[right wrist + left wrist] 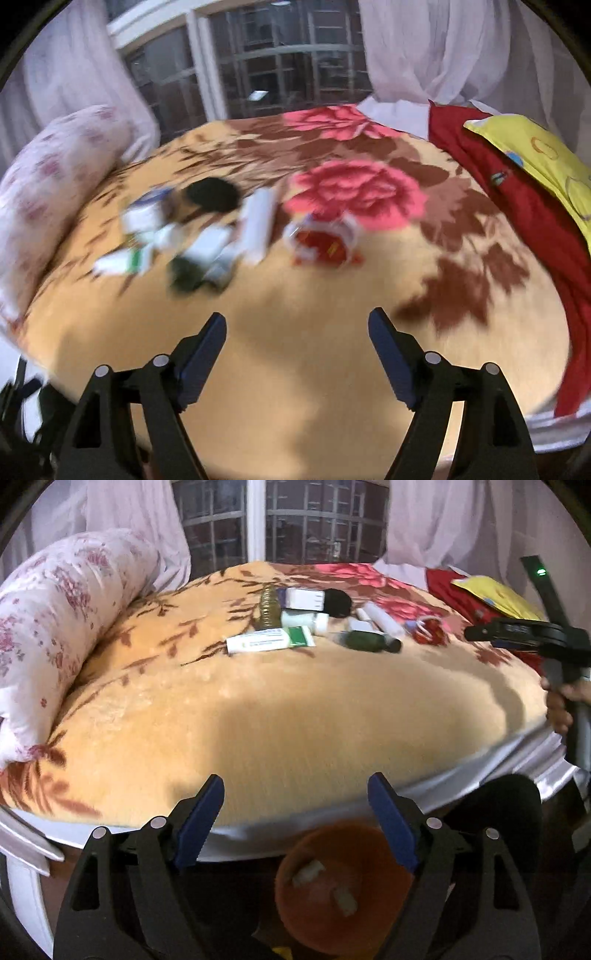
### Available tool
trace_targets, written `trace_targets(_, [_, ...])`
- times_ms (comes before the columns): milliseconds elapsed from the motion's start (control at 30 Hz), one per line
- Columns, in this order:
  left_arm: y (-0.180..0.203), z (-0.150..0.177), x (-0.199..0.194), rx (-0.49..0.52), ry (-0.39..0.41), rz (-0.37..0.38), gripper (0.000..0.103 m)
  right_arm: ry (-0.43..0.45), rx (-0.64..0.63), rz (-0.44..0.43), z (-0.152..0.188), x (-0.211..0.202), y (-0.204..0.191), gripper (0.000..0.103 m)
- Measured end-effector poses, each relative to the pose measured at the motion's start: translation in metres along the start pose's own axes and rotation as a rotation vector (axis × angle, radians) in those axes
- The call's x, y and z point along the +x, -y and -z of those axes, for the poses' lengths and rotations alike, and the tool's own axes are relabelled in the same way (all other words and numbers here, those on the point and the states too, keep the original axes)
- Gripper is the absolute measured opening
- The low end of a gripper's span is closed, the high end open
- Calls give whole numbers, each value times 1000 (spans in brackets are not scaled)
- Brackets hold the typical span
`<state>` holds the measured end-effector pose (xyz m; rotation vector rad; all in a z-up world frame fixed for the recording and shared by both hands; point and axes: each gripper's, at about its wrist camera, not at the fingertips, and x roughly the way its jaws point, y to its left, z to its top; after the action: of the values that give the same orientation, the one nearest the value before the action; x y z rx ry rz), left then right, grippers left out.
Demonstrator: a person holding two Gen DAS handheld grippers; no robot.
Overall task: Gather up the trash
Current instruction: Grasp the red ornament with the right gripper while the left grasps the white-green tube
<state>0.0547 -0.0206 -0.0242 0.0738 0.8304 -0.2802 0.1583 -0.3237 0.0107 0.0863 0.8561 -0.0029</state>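
Two wrist views looked across a bed (295, 716) covered by an orange blanket with brown leaves and pink flowers. The left hand-held gripper (295, 794) hung over the near edge of the bed, its blue-padded jaws spread wide with nothing between them. Below it, beside the bed, stood an orange bucket (343, 890) with a few pale scraps inside (probably the bin for the trash). The right hand-held gripper (297, 332) was also spread and empty, hovering above bare blanket.

The trash lay in a loose cluster near the middle of the bed, well apart from both grippers. It included a white and green carton (271, 639), a white pill bottle (304, 620) on its side, a dark green bottle (371, 641), a ribbed clear bottle (270, 607), a white tube (382, 620) and a red and white crumpled wrapper (323, 242) lying a little to the right of the rest. The right view was blurred, so finer details could not be read.

These pieces looked light. The carton would likely crush if squeezed hard and seemed best taken across its narrow sides. The bottles looked stiff and smooth, and might roll on the soft blanket, so a hold across the body seemed safest. The wrapper looked thin and floppy, and could be pinched at any raised fold.
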Motion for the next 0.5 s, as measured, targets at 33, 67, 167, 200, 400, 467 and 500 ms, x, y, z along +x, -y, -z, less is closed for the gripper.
trace_targets(33, [-2, -3, 5, -14, -9, 7, 78, -14, 8, 5, -11, 15, 5, 78])
trace_targets(67, [-8, -5, 11, -24, -15, 13, 78, -21, 15, 10, -18, 26, 6, 79])
trace_targets(167, [-12, -10, 20, -43, -35, 18, 78, -44, 43, 24, -40, 62, 10, 84])
trace_targets(200, [-15, -10, 23, -45, -42, 13, 78, -57, 44, 37, -46, 77, 8, 84])
trace_targets(400, [-21, -14, 35, -59, -68, 1, 78, -128, 70, 81, -61, 125, 16, 68])
trace_targets(467, [-22, -16, 37, -61, -69, 2, 78, -165, 97, 73, -56, 135, 21, 53])
trace_targets(500, [-23, -17, 38, -60, -69, 0, 78, -160, 103, 68, -55, 135, 23, 48])
